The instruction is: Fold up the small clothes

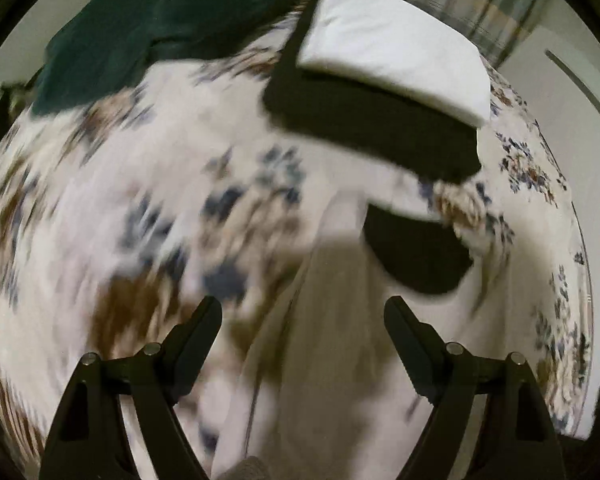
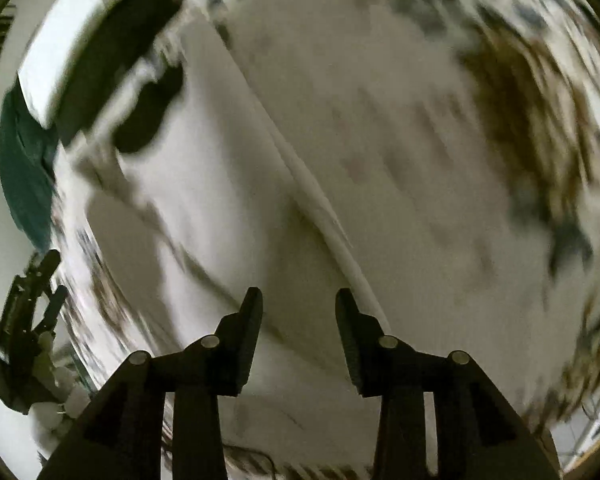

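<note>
Lying on one floral sheet (image 1: 140,184): one dark green garment (image 1: 140,28), one folded white piece (image 1: 396,48) atop black (image 1: 380,128), one white cloth (image 1: 332,340), left gripper (image 1: 303,312) wide apart, empty, right gripper (image 2: 299,304) partly apart, empty.

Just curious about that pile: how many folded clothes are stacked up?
2 show: a white one on top and a black one under it, at the far side of the floral surface. More may be hidden beneath.

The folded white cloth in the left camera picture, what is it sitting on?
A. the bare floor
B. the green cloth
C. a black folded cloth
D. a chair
C: the folded white cloth lies on top of a black folded cloth, on the flowered sheet; the green cloth lies apart from it.
</note>
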`<control>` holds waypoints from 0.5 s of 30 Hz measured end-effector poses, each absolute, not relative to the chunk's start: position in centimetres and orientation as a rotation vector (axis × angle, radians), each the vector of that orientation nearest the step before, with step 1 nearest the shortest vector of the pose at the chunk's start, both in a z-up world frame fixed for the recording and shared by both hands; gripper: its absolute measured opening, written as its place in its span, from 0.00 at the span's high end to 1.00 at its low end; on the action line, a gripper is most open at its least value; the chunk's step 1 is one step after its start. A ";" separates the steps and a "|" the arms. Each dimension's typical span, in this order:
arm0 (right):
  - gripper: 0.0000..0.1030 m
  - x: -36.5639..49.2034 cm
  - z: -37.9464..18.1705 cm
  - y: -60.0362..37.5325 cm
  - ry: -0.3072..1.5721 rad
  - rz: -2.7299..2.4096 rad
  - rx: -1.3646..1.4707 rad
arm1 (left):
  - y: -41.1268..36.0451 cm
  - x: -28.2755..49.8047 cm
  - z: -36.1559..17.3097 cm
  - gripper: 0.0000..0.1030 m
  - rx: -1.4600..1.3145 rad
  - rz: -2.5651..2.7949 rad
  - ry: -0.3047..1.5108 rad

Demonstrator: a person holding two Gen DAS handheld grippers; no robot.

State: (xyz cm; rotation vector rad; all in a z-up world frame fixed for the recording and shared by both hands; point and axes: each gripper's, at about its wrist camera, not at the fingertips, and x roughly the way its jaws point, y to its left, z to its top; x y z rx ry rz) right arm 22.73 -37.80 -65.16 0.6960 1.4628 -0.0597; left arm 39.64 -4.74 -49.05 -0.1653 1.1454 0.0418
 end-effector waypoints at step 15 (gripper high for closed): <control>0.61 44.4 -68.2 -37.1 1.370 -0.216 0.591 | -0.7 50.4 -60.0 0.17 -0.129 0.091 1.335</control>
